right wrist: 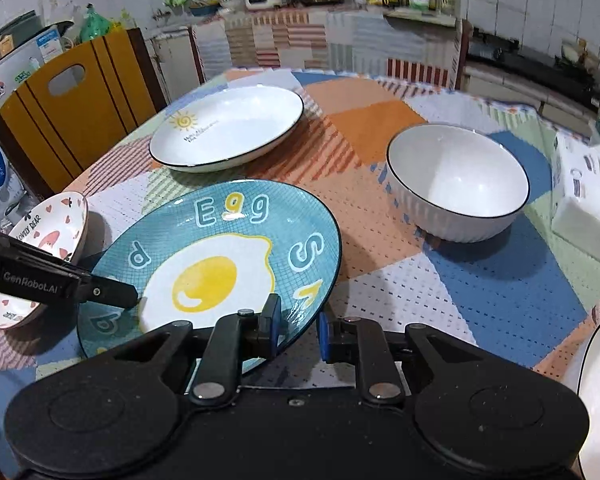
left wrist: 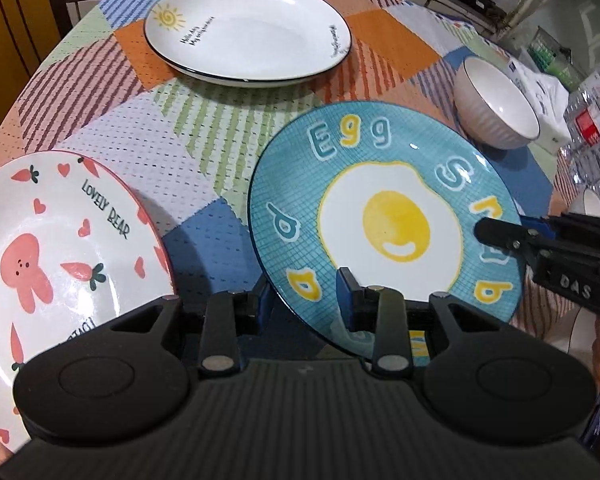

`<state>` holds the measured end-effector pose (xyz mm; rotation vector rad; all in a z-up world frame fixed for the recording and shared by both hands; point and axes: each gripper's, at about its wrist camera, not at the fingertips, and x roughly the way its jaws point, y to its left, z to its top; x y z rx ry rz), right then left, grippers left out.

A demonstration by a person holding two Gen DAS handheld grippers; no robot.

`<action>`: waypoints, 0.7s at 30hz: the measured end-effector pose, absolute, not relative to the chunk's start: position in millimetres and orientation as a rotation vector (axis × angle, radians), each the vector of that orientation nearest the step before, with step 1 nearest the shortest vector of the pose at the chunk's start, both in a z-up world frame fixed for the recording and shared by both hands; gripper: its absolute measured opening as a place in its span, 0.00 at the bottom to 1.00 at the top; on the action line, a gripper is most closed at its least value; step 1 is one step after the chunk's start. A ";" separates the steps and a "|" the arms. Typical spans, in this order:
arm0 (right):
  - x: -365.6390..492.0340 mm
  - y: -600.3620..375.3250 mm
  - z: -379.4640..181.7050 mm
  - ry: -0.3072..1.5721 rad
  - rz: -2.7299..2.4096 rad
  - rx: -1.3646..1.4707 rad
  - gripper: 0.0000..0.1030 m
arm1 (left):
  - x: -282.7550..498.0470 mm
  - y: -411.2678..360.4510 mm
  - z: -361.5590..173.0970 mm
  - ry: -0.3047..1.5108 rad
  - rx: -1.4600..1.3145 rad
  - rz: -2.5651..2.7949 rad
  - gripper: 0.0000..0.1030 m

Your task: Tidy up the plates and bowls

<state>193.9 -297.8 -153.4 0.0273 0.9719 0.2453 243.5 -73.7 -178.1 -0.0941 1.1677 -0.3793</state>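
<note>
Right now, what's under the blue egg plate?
The blue egg plate is tilted, its near edge off the patchwork tablecloth. Only cloth shows around it; directly beneath is covered.

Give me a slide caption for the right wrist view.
Both claws straddle the tilted egg plate's rim beside a white bowl.
</note>
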 end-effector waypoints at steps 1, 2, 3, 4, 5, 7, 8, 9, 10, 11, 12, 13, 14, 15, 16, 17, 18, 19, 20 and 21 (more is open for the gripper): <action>196.7 -296.8 -154.8 0.991 0.233 0.024 0.25 | 243.0 -75.8 -179.1 1.177 -0.087 -0.383 0.30; 199.0 -293.9 -157.5 1.010 0.220 0.003 0.27 | 243.3 -77.3 -180.9 1.194 -0.086 -0.388 0.30; 201.2 -289.7 -161.1 1.032 0.202 -0.027 0.31 | 244.9 -77.2 -182.3 1.210 -0.099 -0.390 0.30; 204.4 -287.5 -165.5 1.060 0.178 -0.041 0.32 | 246.6 -76.3 -182.1 1.215 -0.113 -0.381 0.30; 207.3 -287.7 -166.4 1.062 0.159 -0.027 0.32 | 248.7 -75.1 -182.1 1.218 -0.120 -0.379 0.30; 211.1 -287.3 -164.5 1.073 0.138 -0.016 0.32 | 249.5 -71.8 -178.2 1.206 -0.117 -0.370 0.30; 211.6 -284.6 -161.7 1.066 0.125 -0.039 0.32 | 248.0 -70.9 -173.7 1.193 -0.096 -0.371 0.30; 209.8 -279.9 -157.4 1.047 0.115 -0.083 0.33 | 246.1 -70.2 -169.1 1.185 -0.072 -0.371 0.30; 207.3 -276.7 -152.9 1.030 0.117 -0.115 0.36 | 244.1 -69.4 -164.1 1.179 -0.048 -0.371 0.30; 203.3 -274.2 -147.3 1.017 0.117 -0.137 0.36 | 242.2 -68.2 -159.0 1.175 -0.026 -0.373 0.30; 198.5 -272.7 -141.8 1.010 0.116 -0.143 0.37 | 239.7 -67.0 -153.8 1.171 -0.008 -0.378 0.30; 196.6 -273.2 -136.4 1.003 0.120 -0.144 0.39 | 237.4 -65.5 -149.1 1.168 0.004 -0.384 0.30; 191.5 -272.9 -130.0 0.989 0.124 -0.144 0.39 | 234.2 -63.8 -143.9 1.164 0.017 -0.391 0.30; 189.4 -274.4 -124.8 0.978 0.130 -0.139 0.40 | 231.2 -62.7 -139.5 1.162 0.033 -0.396 0.30; 185.9 -275.2 -118.6 0.969 0.138 -0.129 0.42 | 227.8 -61.6 -135.0 1.160 0.050 -0.400 0.30; 181.9 -275.0 -112.6 0.964 0.150 -0.119 0.42 | 224.3 -60.3 -130.4 1.159 0.065 -0.403 0.30; 178.5 -274.3 -107.8 0.960 0.161 -0.113 0.43 | 221.3 -58.5 -126.2 1.157 0.079 -0.405 0.30; 174.4 -272.6 -102.4 0.957 0.174 -0.111 0.44 | 218.1 -57.5 -121.6 1.155 0.091 -0.407 0.30; 170.2 -271.2 -97.1 0.952 0.186 -0.112 0.45 | 214.7 -55.9 -116.6 1.151 0.102 -0.412 0.30; 165.1 -268.5 -90.0 0.946 0.198 -0.120 0.45 | 211.4 -53.9 -111.4 1.145 0.113 -0.415 0.30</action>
